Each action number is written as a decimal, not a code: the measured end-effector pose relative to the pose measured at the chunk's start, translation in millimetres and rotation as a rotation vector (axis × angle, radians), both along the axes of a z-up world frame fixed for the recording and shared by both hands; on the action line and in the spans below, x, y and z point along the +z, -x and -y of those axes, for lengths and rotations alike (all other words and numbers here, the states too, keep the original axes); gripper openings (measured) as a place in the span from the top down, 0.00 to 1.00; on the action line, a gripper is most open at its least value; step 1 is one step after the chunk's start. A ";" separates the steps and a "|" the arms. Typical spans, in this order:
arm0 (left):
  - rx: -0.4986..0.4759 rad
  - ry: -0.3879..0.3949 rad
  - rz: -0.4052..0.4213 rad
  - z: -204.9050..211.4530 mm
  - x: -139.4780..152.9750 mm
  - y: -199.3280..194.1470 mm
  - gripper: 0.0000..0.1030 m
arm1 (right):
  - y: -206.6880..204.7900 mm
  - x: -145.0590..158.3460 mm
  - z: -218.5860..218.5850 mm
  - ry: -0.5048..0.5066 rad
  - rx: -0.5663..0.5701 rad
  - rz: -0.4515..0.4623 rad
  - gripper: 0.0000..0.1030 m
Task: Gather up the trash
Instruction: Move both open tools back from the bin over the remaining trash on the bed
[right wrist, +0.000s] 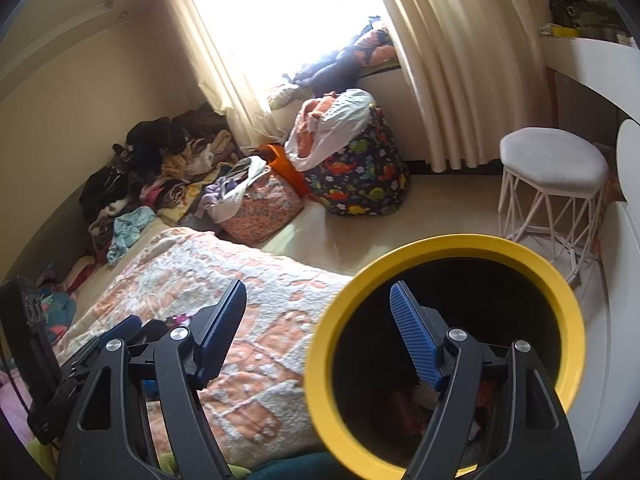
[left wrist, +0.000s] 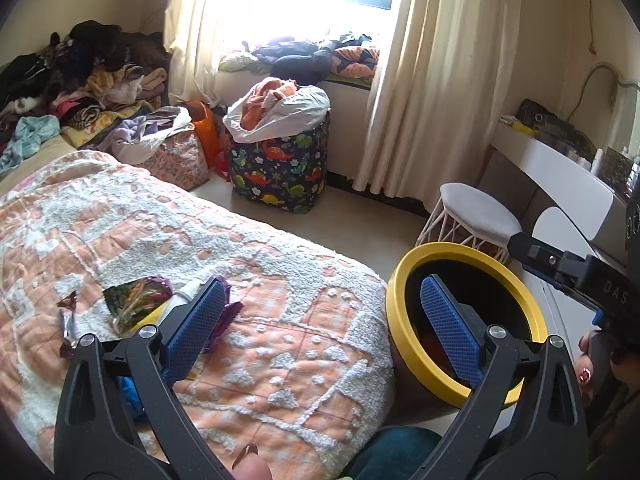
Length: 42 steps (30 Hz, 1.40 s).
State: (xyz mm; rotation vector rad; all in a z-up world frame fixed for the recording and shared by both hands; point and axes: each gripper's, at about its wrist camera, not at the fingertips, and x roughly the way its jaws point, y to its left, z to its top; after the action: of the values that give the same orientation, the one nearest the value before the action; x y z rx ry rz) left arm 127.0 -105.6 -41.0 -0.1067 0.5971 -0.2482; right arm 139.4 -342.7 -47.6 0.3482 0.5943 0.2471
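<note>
Only the left wrist view showed the trash still lying on the bed: a crumpled green and purple snack wrapper (left wrist: 136,300) near the left finger, a dark candy wrapper (left wrist: 67,322) further left, and a white bottle with a yellow base (left wrist: 178,300) half hidden behind the blue pad. It also caught the person's hand (left wrist: 596,364) with painted nails on the handle of the other tool at the far right. The right wrist view looked instead straight down into the yellow-rimmed bin (right wrist: 320,344), where reddish and white scraps lay at the dark bottom; in it the wrappers were hidden behind the fingers. The left gripper (left wrist: 332,328) was spread wide with nothing between its pads, poised over the bedspread and the bin's edge. The right gripper (right wrist: 316,336) was likewise spread and empty, its right finger over the bin's mouth and its left over the bed. The bin stood just beside the right edge of the bed. The peach and white tufted bedspread (left wrist: 280,280) covered the near bed; beyond it were heaped clothes (left wrist: 92,76), a dinosaur-print bag (left wrist: 280,168), cream curtains (left wrist: 432,80), a bright window and a white stool (right wrist: 552,168).
</note>
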 end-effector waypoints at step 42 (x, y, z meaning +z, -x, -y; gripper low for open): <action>0.258 0.045 -0.092 -160.8 -25.7 -14.1 0.16 | -17.9 -35.4 -140.1 0.154 0.231 -0.078 0.24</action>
State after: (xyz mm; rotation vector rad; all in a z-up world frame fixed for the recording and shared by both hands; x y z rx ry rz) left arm 141.1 55.2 -66.7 -0.2375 0.6622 -0.0064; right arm 157.2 -202.6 -83.0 0.1399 0.7271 0.4081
